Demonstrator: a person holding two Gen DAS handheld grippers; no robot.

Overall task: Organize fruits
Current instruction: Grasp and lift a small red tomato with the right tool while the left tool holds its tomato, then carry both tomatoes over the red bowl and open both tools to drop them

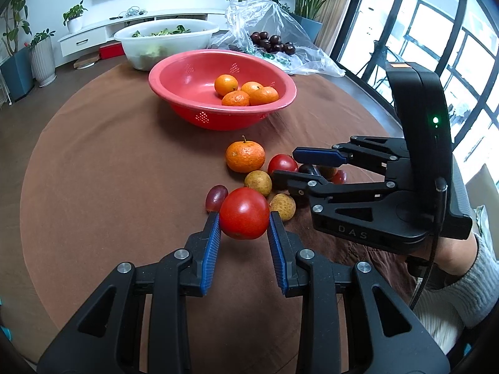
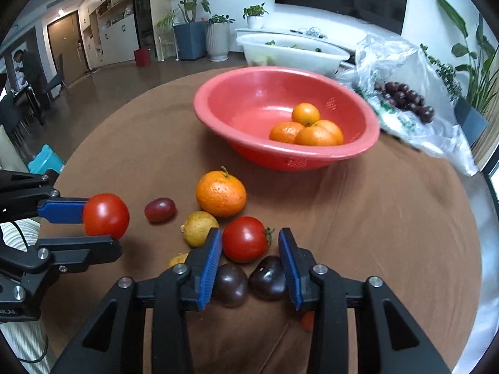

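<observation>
My left gripper (image 1: 244,218) is shut on a red tomato (image 1: 244,212) and holds it just above the brown tablecloth; the right wrist view shows that gripper (image 2: 103,227) and its tomato (image 2: 106,215) at the left. My right gripper (image 2: 249,237) stands open around a second red tomato (image 2: 244,239), which lies on the cloth with a gap at the right pad. Two dark plums (image 2: 269,277) lie under its fingers. A mandarin (image 2: 220,194), a red grape (image 2: 159,209) and yellow-brown fruits (image 2: 199,228) lie close by. The red bowl (image 2: 202,106) behind holds several mandarins (image 2: 315,135).
A white basin (image 1: 165,35) with greens stands behind the red bowl (image 1: 162,74). To its right lies a clear plastic bag (image 1: 305,59) with dark round fruits (image 1: 274,43). A person's sleeve (image 1: 452,280) shows behind the right gripper (image 1: 285,163). The round table's edge curves at the right.
</observation>
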